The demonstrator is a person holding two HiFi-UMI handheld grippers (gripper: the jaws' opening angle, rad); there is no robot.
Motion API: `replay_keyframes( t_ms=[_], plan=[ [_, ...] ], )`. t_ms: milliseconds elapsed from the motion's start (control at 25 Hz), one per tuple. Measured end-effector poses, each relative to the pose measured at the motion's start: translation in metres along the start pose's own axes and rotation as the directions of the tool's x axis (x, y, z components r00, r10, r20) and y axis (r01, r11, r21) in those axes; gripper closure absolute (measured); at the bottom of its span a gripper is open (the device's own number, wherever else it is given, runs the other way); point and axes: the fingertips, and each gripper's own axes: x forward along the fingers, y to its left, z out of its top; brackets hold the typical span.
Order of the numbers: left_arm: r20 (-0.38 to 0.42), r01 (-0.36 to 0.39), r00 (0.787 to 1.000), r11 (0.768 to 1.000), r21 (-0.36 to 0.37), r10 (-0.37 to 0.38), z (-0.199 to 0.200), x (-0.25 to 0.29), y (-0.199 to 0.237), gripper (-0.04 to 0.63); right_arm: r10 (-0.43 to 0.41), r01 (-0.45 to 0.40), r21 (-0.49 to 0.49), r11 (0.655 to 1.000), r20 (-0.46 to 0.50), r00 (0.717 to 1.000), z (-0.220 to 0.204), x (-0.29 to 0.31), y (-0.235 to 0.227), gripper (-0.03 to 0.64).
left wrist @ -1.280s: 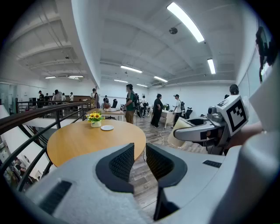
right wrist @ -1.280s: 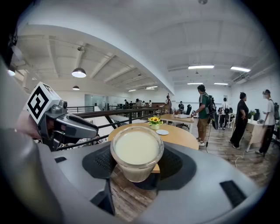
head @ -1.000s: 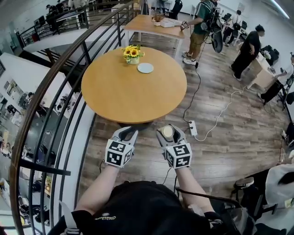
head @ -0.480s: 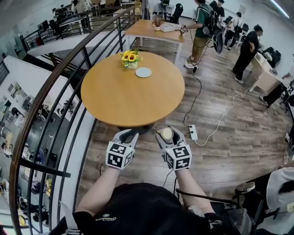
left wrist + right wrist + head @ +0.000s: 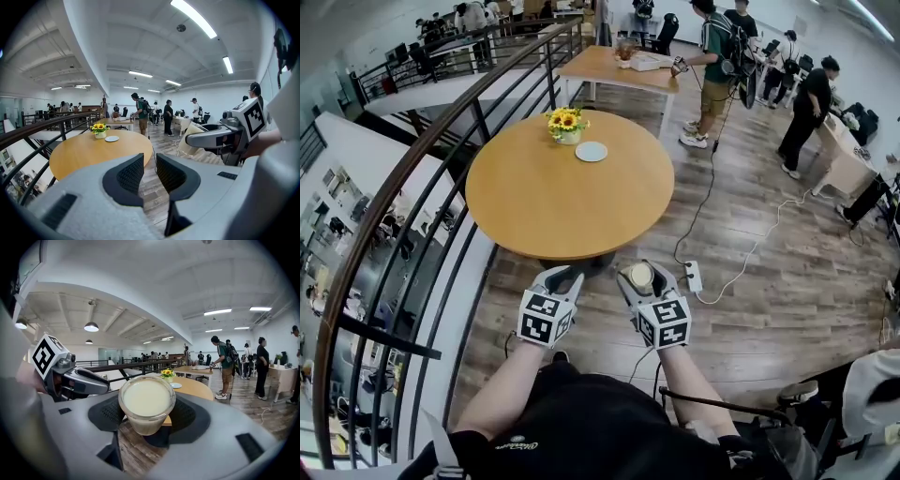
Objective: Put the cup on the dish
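Little has shifted: the right gripper still grips the cup, short of the table. Left gripper is empty, jaws slightly apart.

Landmark: round wooden table, mid-rm.
- Floor: grey-brown wood planks all round table.
- Left of table: curved dark metal railing w/ brown handrail; lower level visible beyond it.
- Behind table: rect. wooden table, white legs.
- Right of table, near its front edge: white power strip on floor. White cable runs off it, further right.
- Behind + right of table: several people standing.
- Above table: white ceiling, long strip lights, all lit.
- Far wall white.
- Light bright, even.
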Motion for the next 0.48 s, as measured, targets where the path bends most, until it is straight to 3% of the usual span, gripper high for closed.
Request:
replay_keyframes(
  t_ms=[480],
  plan=[
    [0.012, 0.005, 1.0, 1.0, -0.005, -0.005, 0.0059, 0.0098, -0.0084, 0.511, 0.013, -0.013, -0.025, 1.0, 0.008, 1.0, 0.0035, -0.0061, -0.0065, 0.357]
  ],
)
